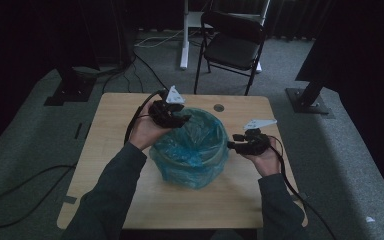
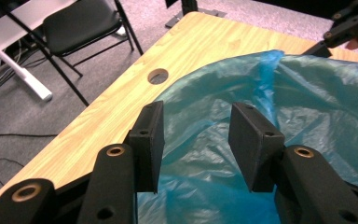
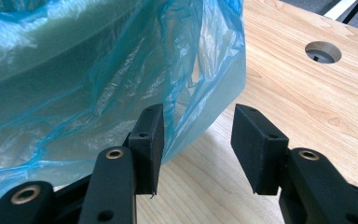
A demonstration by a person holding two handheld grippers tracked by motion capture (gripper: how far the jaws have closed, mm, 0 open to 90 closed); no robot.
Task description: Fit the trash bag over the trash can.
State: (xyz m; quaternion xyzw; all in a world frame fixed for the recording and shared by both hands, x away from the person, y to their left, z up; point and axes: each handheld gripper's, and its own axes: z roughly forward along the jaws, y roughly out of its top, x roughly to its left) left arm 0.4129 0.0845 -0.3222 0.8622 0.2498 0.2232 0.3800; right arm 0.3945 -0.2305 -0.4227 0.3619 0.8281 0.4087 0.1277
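Observation:
A round bin lined with a blue plastic bag (image 1: 192, 147) stands in the middle of the wooden table (image 1: 120, 150). My left gripper (image 1: 180, 120) hovers over the bin's far left rim, open, with blue bag film (image 2: 200, 154) showing between and below its jaws. My right gripper (image 1: 232, 146) is at the bin's right side, open, its jaws level with the hanging bag skirt (image 3: 196, 93); the left jaw touches or nearly touches the film. The right gripper's tip (image 2: 340, 32) also shows far off in the left gripper view.
A round cable hole (image 1: 219, 107) sits in the table near its far edge. Behind the table stand a black folding chair (image 1: 232, 42) and a white desk leg (image 1: 184, 35). Cables trail across the grey carpet at left.

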